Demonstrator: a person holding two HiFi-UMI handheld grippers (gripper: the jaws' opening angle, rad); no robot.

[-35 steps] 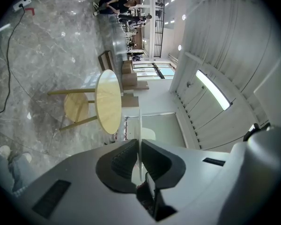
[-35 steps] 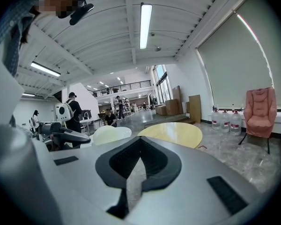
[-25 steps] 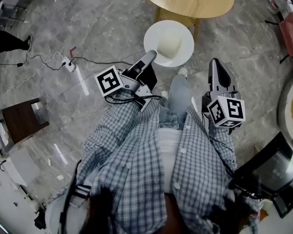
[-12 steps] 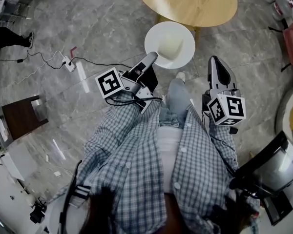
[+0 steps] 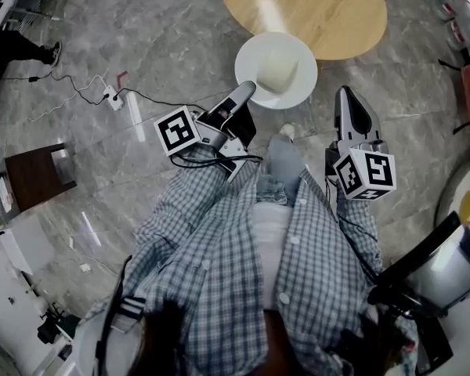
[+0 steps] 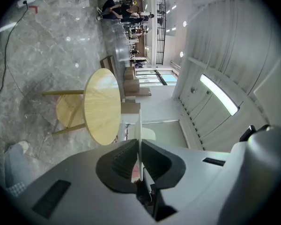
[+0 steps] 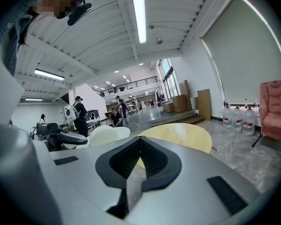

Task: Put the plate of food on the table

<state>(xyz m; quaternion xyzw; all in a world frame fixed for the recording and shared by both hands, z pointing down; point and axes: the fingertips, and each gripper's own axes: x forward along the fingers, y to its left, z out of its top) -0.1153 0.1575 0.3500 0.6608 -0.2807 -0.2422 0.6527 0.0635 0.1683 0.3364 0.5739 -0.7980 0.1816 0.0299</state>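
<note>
1. Plate (image 5: 299, 89) with a pale block of food (image 5: 272, 70) on it: up in the air above the floor (image 5: 180, 37), roughly level, far rim just reaching the near edge of the round wooden table (image 5: 321, 2). Not yet set down.
2. Left gripper (image 5: 248, 92): jaws pinching the near rim of the plate, seen edge-on between the pads in the left gripper view. Sole hold on the plate, and at one side of it only.
3. Right gripper (image 5: 345, 94): off to the side of the plate, touching nothing; jaws pressed together with nothing between them. No help to the plate from there.
4. Likely trouble, first: sagging or twisting of the plate about the pinched rim, with all the weight out beyond the jaws; then a slide of the food toward the low side, perhaps right off.
5. Second: slip of the smooth rim out of the jaws on a jolt or a quick swing; hard stone floor below, so probably a broken plate.
6. Third: a knock of the plate's underside against the table's edge if brought in too low, enough to lever the rim loose.
7. Safer, probably: slow and level travel, well over the tabletop before lowering, no loosening of the jaws before flat contact of base and tabletop.
</note>
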